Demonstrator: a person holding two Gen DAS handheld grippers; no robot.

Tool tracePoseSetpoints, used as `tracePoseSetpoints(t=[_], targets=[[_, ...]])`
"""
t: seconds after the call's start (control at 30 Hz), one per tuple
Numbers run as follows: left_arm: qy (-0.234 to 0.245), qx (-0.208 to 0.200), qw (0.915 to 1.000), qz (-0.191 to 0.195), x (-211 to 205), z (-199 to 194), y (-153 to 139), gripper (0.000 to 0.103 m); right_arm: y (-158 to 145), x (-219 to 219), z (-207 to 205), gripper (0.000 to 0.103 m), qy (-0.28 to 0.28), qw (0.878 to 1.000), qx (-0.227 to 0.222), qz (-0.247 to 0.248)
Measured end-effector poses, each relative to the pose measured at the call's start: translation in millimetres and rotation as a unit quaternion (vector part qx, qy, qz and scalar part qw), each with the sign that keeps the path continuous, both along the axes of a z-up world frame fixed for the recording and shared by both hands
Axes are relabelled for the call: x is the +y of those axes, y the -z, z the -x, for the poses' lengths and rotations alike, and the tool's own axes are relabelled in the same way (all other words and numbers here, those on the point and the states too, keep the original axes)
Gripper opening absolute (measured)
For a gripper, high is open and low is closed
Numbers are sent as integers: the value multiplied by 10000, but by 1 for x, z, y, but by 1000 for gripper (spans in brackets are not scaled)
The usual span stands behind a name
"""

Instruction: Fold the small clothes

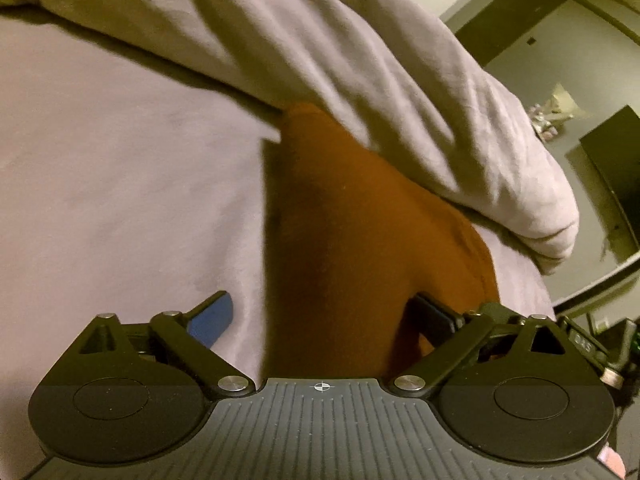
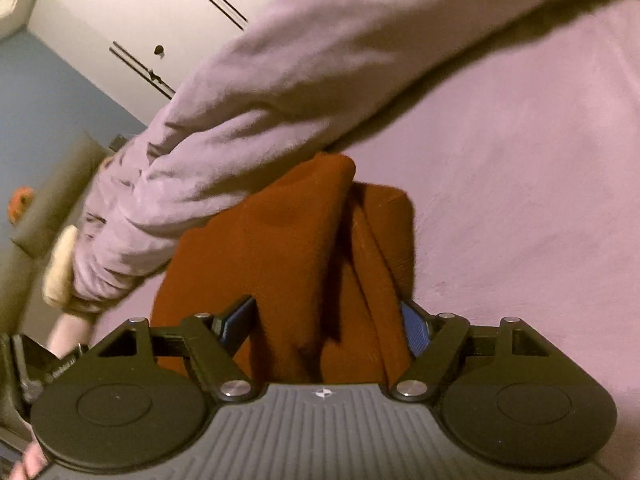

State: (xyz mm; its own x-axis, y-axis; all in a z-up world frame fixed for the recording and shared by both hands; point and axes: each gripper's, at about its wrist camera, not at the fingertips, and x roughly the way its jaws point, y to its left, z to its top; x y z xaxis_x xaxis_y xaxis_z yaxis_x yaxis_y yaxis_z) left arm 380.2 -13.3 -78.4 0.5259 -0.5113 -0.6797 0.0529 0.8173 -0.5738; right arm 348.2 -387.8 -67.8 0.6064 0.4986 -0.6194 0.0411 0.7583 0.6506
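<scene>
a: how are the claws set?
b: the left gripper (image 1: 322,316) is spread wide, rust-orange garment (image 1: 360,240) seen between its fingers; the right gripper (image 2: 328,320) is also apart, bunched cloth lying between its blue pads (image 2: 414,326)

a: and beyond?
b: the garment is laid on a lilac bedsheet (image 2: 520,184), partly tucked under a rumpled duvet (image 1: 360,60)

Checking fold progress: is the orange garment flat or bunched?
Bunched: the orange garment shows deep creases between the right gripper open jaws.
</scene>
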Motion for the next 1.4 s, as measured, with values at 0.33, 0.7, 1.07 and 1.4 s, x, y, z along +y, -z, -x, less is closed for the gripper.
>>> tracePoseSetpoints(t=[0.33, 0.7, 1.07, 1.4], targets=[[-40, 364, 9973, 642, -4, -20, 15, 74, 10, 5, -16, 64, -154, 9992, 14, -364], [-16, 183, 9989, 427, -5, -7, -26, 45, -24, 25, 0, 31, -205, 9987, -468, -87], [-307, 562, 9978, 157, 62, 49, -63, 46, -46, 83, 32, 29, -788, 9941, -394, -631], [-832, 14, 9917, -984, 96, 117, -63, 76, -62, 120, 93, 50, -594, 9867, -758, 1311]])
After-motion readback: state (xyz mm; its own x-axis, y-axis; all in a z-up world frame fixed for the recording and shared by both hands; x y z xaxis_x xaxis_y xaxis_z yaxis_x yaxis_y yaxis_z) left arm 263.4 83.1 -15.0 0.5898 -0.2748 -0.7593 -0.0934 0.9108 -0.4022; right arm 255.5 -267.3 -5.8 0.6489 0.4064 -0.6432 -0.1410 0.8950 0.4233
